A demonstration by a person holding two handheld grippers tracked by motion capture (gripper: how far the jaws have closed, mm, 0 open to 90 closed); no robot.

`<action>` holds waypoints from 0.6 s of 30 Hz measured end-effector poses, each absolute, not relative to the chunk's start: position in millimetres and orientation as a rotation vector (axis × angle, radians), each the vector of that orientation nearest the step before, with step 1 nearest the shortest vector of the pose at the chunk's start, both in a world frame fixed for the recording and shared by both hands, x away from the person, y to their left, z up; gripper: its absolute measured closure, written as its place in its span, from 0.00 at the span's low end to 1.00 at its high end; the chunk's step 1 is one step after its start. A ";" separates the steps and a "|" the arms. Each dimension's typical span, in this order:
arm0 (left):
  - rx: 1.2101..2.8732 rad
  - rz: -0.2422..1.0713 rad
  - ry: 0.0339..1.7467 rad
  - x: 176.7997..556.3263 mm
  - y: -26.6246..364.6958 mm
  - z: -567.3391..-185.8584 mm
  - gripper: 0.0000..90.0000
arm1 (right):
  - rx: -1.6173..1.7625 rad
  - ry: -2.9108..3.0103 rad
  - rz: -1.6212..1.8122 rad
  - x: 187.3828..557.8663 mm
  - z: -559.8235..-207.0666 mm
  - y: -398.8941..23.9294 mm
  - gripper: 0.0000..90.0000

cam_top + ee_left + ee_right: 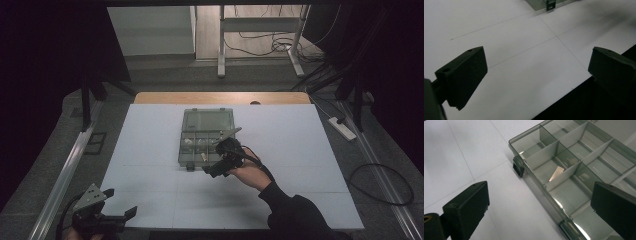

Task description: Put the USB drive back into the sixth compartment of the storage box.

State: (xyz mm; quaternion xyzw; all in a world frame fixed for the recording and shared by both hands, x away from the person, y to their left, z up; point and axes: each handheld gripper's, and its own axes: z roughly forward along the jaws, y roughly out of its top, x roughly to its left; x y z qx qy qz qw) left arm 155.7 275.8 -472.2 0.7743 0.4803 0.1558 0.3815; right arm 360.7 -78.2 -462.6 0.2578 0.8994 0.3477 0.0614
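A clear grey compartment box [206, 136] lies in the middle of the white table top [150, 150], its lid folded open toward the far side. In the high view my right gripper [218, 163], held in a hand, hovers at the box's near right corner. The right gripper view has this gripper [539, 195] open, with the box's [571, 175] divided cells and a dark latch [518, 168] ahead; a small pale piece [556, 173] lies in one cell. My left gripper [120, 203] sits at the table's near left corner, open [536, 60] and holding nothing.
The table's dark front edge [579, 100] runs just under the left gripper. A wooden strip [220, 97] borders the far side. A power strip [342, 127] and cables lie on the floor at right, and a metal rail [65, 175] runs along the left.
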 end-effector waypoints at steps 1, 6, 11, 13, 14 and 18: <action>1.975 0.397 1.226 155.6 275.9 -472.2 0.02 | 0.775 2.718 1.047 360.0 -462.3 -79.3 0.03; 1.972 0.395 1.226 155.6 276.0 -472.2 0.02 | 0.769 2.709 1.041 356.3 -460.9 -84.6 0.03; 1.972 0.395 1.225 155.6 276.0 -472.2 0.02 | 0.788 2.707 1.061 353.7 -458.2 -90.2 0.03; 1.972 0.394 1.224 155.6 276.2 -472.2 0.02 | 0.797 2.704 1.075 352.3 -456.5 -94.1 0.03; 1.971 0.394 1.224 155.6 276.2 -472.2 0.02 | 0.797 2.703 1.078 351.7 -455.9 -95.4 0.03; 1.970 0.393 1.223 155.5 276.3 -472.2 0.02 | 0.795 2.696 1.091 350.1 -454.3 -99.4 0.03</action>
